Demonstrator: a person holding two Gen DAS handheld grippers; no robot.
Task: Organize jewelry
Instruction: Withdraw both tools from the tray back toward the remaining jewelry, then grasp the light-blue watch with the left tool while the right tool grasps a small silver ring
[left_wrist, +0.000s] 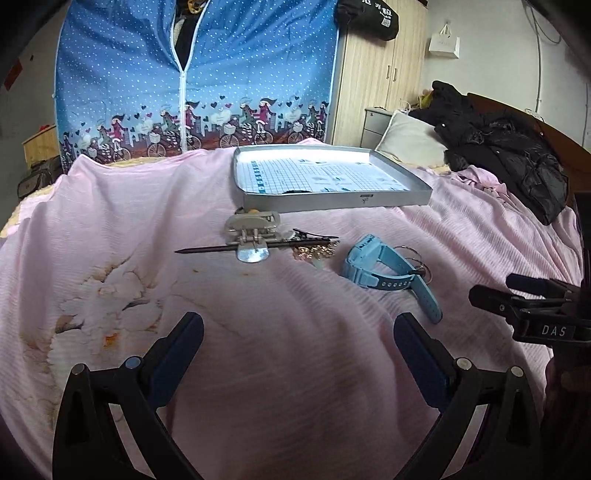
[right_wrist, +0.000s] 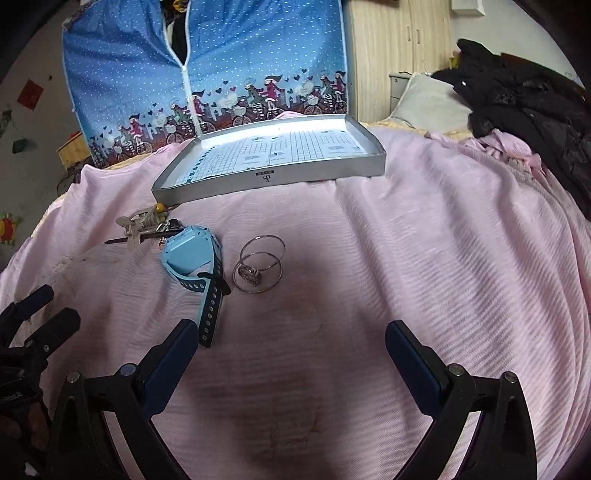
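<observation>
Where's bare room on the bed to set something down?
Free: the pink sheet right of the hoop rings, up to the tray; also in front of both grippers. Crowded: the strip from the hair clip past the blue watch to the rings.

A pink bedspread (left_wrist: 295, 350) covers the bed. Behind it stands a blue cloth wardrobe (left_wrist: 147, 74) with a zipper. A black coat (left_wrist: 509, 155) lies beside a white pillow (left_wrist: 410, 138).
</observation>
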